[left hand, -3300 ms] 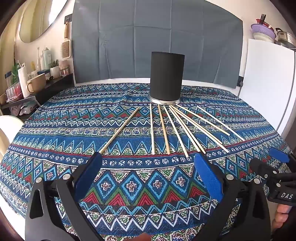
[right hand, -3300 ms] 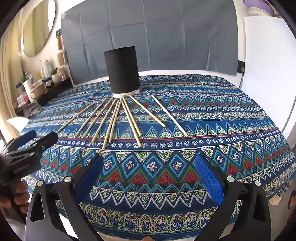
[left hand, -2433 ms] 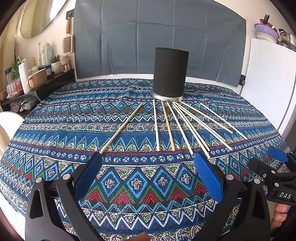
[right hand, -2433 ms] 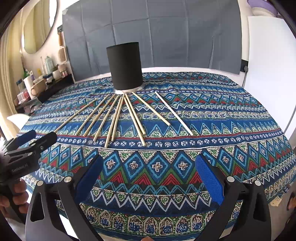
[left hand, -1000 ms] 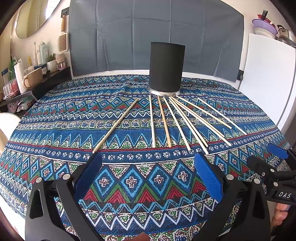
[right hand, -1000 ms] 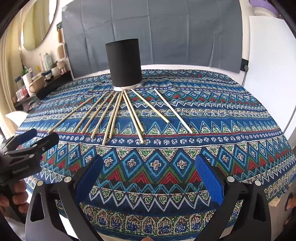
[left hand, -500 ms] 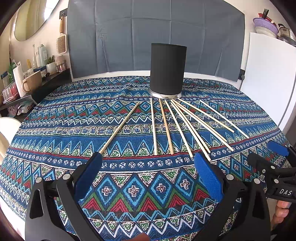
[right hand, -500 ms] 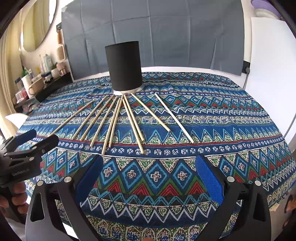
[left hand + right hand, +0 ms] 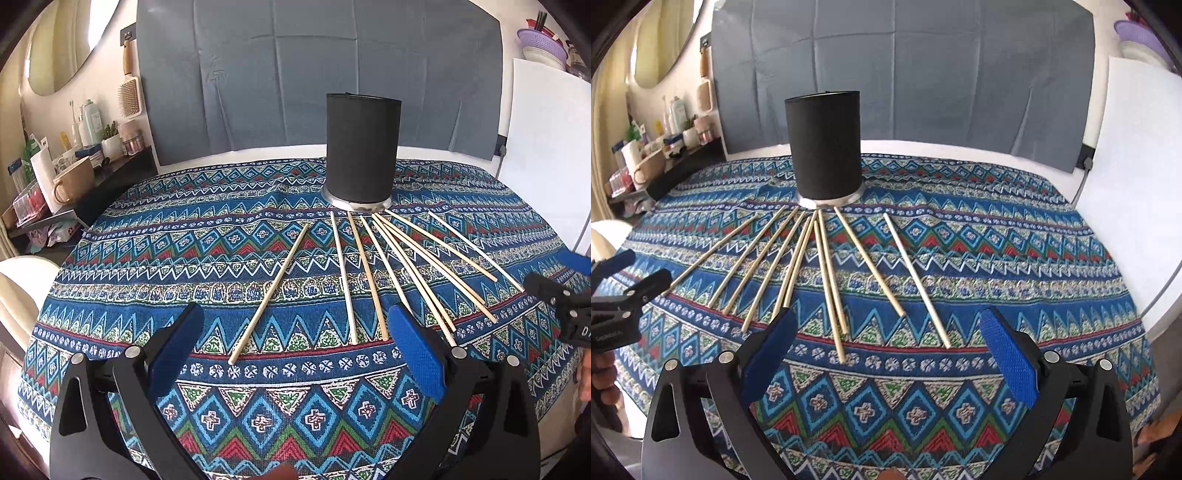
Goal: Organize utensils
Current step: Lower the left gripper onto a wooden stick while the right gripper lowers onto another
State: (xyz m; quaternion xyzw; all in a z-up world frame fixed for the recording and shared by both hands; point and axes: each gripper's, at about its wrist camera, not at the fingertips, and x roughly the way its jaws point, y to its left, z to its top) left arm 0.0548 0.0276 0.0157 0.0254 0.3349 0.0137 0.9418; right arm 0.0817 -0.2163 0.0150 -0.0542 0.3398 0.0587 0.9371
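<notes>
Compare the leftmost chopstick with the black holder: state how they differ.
The leftmost chopstick is thin, pale wood, lying flat on the tablecloth; the black holder is a wide dark cylinder standing upright. The chopstick lies nearer the open left gripper, angled away from the other sticks; the holder stands farther back. Both rest on the same tablecloth.

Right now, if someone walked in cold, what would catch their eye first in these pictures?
First, the loud blue patterned tablecloth covering the whole table. Then the tall black holder standing upright at the far middle, with the chopsticks fanned flat on the cloth from its base toward the viewer. Nearest the viewer, the left gripper and right gripper are both open and holding nothing.
</notes>
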